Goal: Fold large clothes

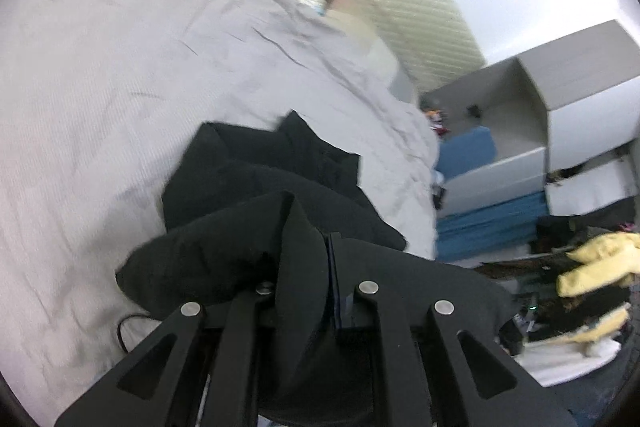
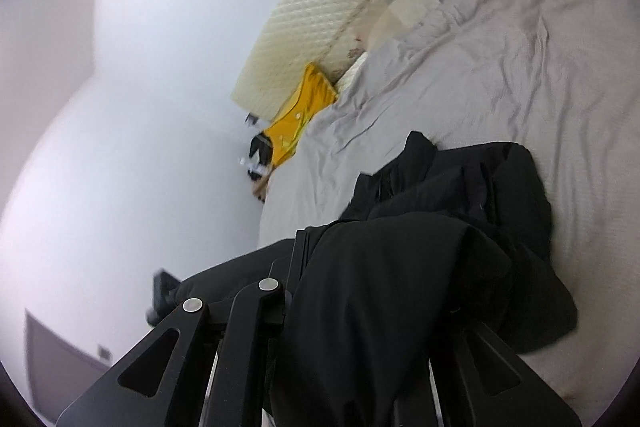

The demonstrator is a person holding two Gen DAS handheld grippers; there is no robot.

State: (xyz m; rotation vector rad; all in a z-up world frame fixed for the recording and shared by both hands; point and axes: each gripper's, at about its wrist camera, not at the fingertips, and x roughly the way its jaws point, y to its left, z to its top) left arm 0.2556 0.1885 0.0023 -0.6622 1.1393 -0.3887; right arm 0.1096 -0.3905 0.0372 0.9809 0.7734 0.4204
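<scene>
Left wrist view: my left hand-held gripper point(image 1: 320, 247) clamped on fold of black garment point(image 1: 256, 179); rest of garment heaped on bed sheet point(image 1: 100, 67), pale grey, wrinkled. Right wrist view: my right hand-held gripper point(image 2: 316, 247) draped in same black cloth, pinching it. Yellow pillow point(image 2: 296, 123) at bed's far edge.

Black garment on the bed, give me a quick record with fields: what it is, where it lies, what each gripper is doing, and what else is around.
item: black garment, bunched, not flat
surface: grey bedsheet, wrinkled
left gripper: shut on a fold of the garment
right gripper: shut on the garment, fabric draped over its fingers
far end of bed: yellow cloth beside the quilted headboard
beside bed: grey and blue shelves
fold state: not yet a neat fold
</scene>
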